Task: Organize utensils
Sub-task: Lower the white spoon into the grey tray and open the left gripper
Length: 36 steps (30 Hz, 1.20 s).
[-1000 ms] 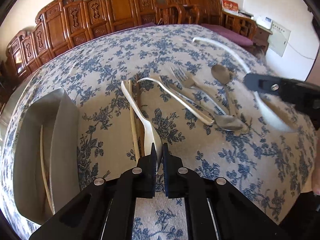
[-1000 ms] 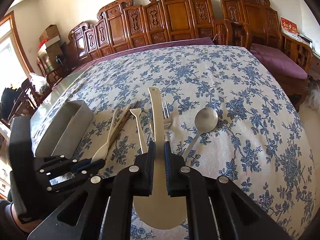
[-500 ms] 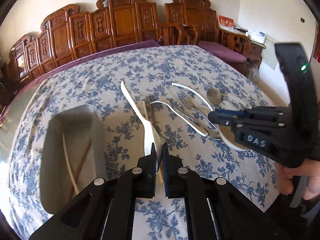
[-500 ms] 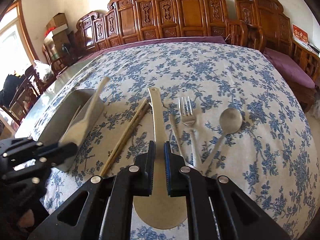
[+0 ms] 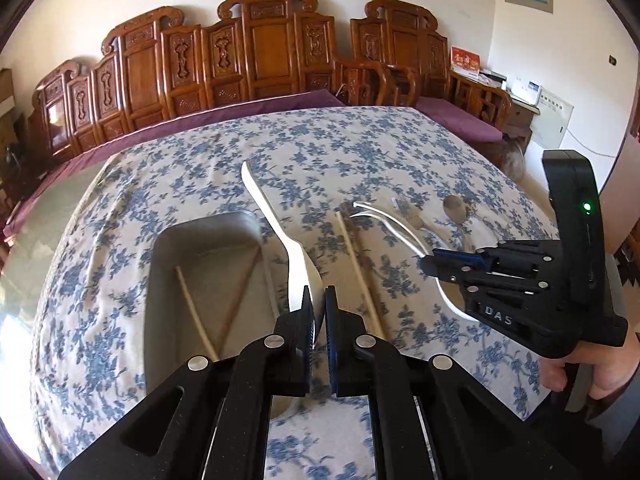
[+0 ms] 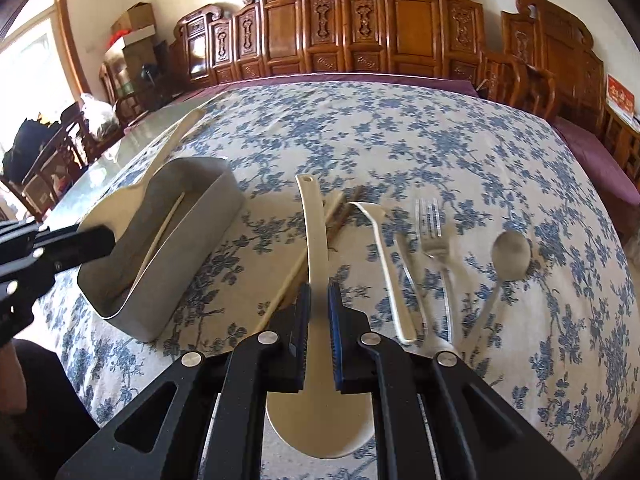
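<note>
Clamping a white spatula (image 5: 280,232) by its blade end, the left gripper (image 5: 318,300) held it beside the gray tray (image 5: 160,256), where two chopsticks (image 5: 196,312) lay. The right gripper (image 6: 318,300) gripped a rice paddle (image 6: 314,236) above the tablecloth (image 6: 440,140), near a fork (image 6: 434,240) and spoon (image 6: 510,252).

The only lettering I can read is "DAS", in pale capitals on the black body of my right gripper (image 5: 434,266); the red wall sign (image 5: 465,58) behind carries gold characters too small to read.
</note>
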Tool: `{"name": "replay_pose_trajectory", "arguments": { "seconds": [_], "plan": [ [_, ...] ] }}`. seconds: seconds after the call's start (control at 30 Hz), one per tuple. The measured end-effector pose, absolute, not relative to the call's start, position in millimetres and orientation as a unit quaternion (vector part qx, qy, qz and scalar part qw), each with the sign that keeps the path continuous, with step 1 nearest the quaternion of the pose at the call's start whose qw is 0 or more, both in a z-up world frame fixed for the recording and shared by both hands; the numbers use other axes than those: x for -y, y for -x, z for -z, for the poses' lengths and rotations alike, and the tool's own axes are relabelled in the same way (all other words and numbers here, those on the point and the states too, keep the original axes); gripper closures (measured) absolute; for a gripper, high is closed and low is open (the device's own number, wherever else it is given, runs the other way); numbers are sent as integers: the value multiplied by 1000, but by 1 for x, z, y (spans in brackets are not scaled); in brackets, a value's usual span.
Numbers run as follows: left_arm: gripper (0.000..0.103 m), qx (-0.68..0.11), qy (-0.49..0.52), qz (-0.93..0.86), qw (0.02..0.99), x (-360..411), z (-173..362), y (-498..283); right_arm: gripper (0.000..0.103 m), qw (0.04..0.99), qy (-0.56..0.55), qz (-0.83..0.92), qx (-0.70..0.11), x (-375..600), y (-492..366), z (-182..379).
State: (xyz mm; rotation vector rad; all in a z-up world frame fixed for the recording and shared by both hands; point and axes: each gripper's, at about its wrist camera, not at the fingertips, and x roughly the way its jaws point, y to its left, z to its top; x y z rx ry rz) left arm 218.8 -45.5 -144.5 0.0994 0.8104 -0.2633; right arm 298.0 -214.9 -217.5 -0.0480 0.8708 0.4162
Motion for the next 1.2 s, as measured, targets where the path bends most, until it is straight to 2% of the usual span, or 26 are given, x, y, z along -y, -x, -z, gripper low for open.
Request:
{"name": "replay_pose_trajectory", "arguments": {
  "seconds": [0.77,1.03,1.2],
  "plan": [
    [98,-463,18,79,883,-30,202,-236,92,872,56,-207,-439,194,-296,237],
    [98,-465,38,66,882,-44,202,-238,92,868,70,-206,-446,185,-293,244],
    [94,-456,43,58,887,-50,196,-236,92,869,70,-205,-446,183,-293,245]
  ]
}}
